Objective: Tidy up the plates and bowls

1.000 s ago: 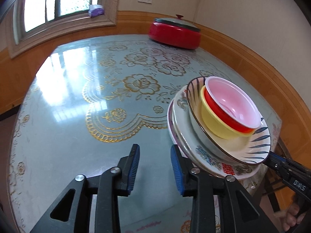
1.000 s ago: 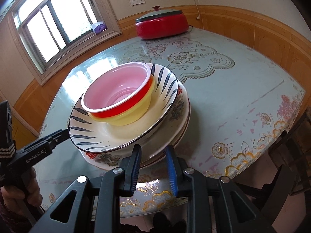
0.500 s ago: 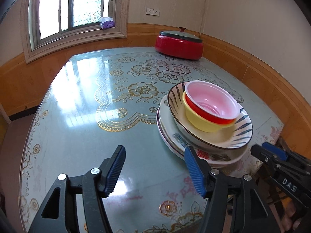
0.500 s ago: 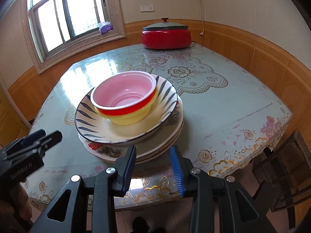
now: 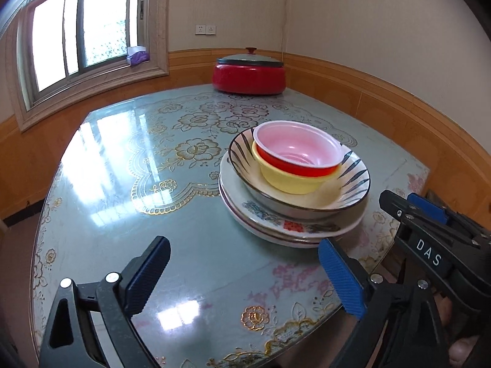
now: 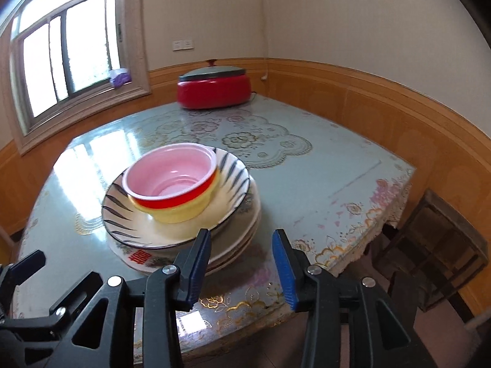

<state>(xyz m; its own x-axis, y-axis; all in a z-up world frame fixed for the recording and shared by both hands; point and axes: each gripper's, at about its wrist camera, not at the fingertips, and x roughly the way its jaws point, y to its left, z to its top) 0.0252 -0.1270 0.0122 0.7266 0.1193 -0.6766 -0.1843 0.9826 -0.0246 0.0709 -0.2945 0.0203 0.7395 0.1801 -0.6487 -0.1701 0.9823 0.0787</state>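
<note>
Daylight pours in from the multi-pane window with the pale frame (image 5: 86,49), blown out to near white in both my views, and it throws broad white glare patches across the glossy blue-green floral tabletop (image 5: 101,159). The left wrist picture is crisp, while my right wrist picture smears the stacked pink, red and yellow bowls (image 6: 175,181). Fisheye distortion bows the walls, and the corners go dark.
</note>
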